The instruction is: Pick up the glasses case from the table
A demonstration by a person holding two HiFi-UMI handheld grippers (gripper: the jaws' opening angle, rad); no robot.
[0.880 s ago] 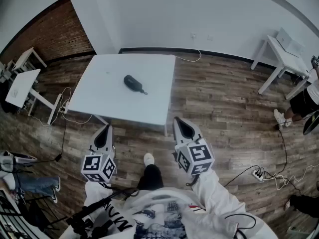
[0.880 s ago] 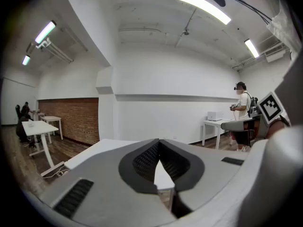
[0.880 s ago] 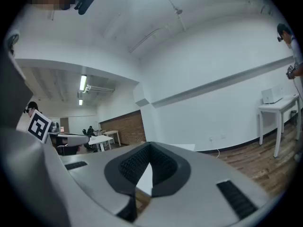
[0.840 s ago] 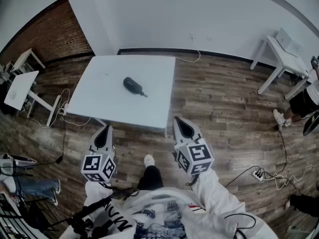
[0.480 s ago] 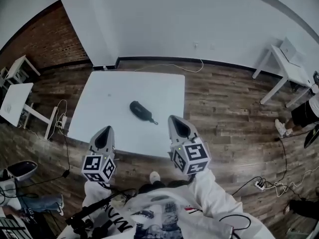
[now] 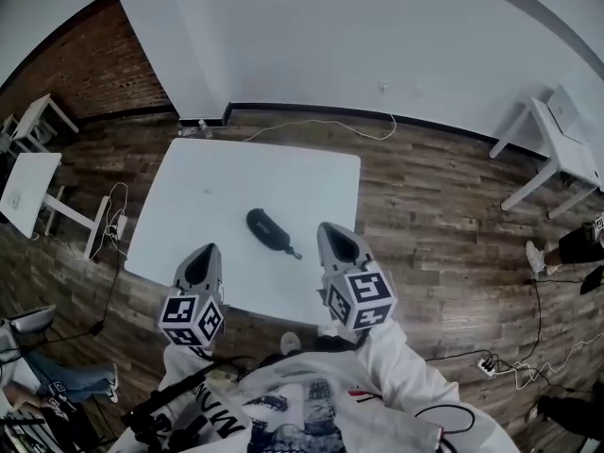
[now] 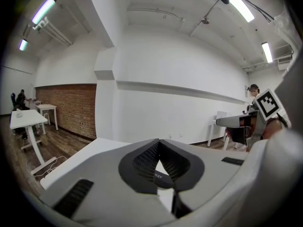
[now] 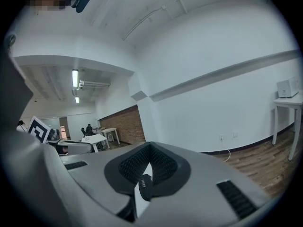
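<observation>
A dark, oblong glasses case (image 6: 267, 229) with a short strap lies near the middle of the white table (image 6: 208, 196) in the head view. My left gripper (image 6: 203, 258) hovers over the table's near edge, to the left of the case and short of it, with its jaws together and nothing held. My right gripper (image 6: 337, 234) hangs just right of the case, also shut and empty. In the left gripper view, the case (image 7: 158, 176) shows as a dark sliver below the closed tips (image 7: 158, 141). In the right gripper view, the case (image 8: 144, 186) sits under the closed tips (image 8: 149, 144).
Small white desks (image 6: 26, 182) stand left of the table by the brick wall. Another white table (image 6: 559, 135) stands at the far right. Cables (image 6: 321, 125) and a power strip (image 6: 483, 366) lie on the wood floor. A person's leg (image 6: 66, 376) shows at lower left.
The table and case have come nearer and lower in the head view. Both grippers now reach over the table's near edge, on either side of the case. Their jaws stayed together.
</observation>
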